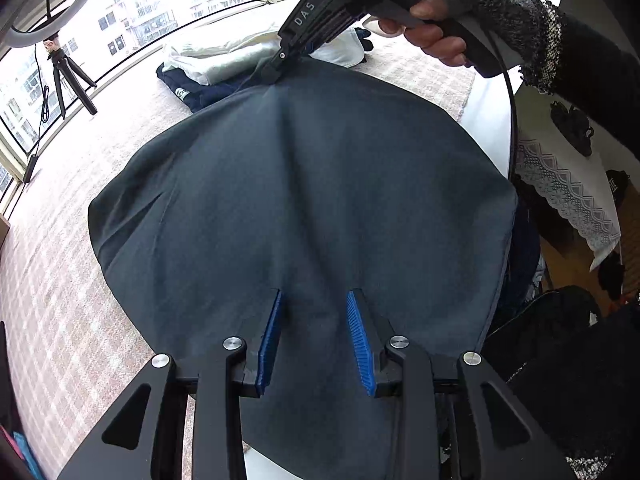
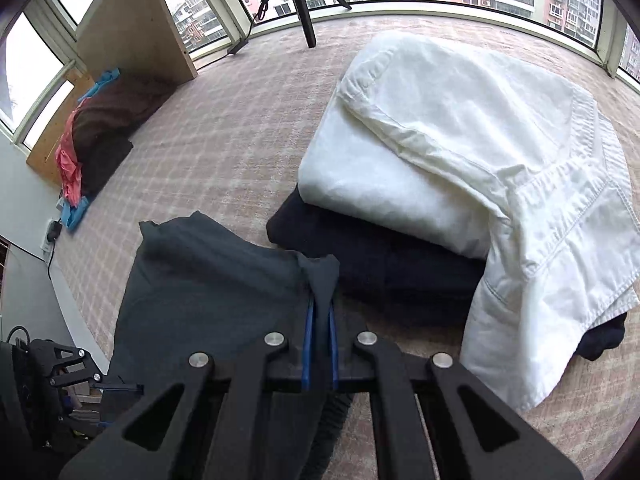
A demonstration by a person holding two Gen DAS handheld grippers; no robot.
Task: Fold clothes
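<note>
While the right gripper (image 2: 320,312) pinches the grey cloth (image 1: 304,200) and the left gripper (image 1: 316,304) stands open over it, lift evenly to keep the fold square.

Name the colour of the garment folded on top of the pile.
White, over a dark navy one; clearest in the right wrist view.

The left gripper (image 1: 314,294) points steeply down, its blue-padded jaws standing partly apart with dark cloth (image 1: 304,184) lying between and under them; whether the pads press on it cannot be told. The right gripper (image 2: 320,308) also tilts steeply down, its jaws drawn nearly together and pinching a fold of the same cloth. A hand (image 1: 436,36) in a speckled knit sleeve (image 1: 520,36) grasps the right gripper's handle.
</note>
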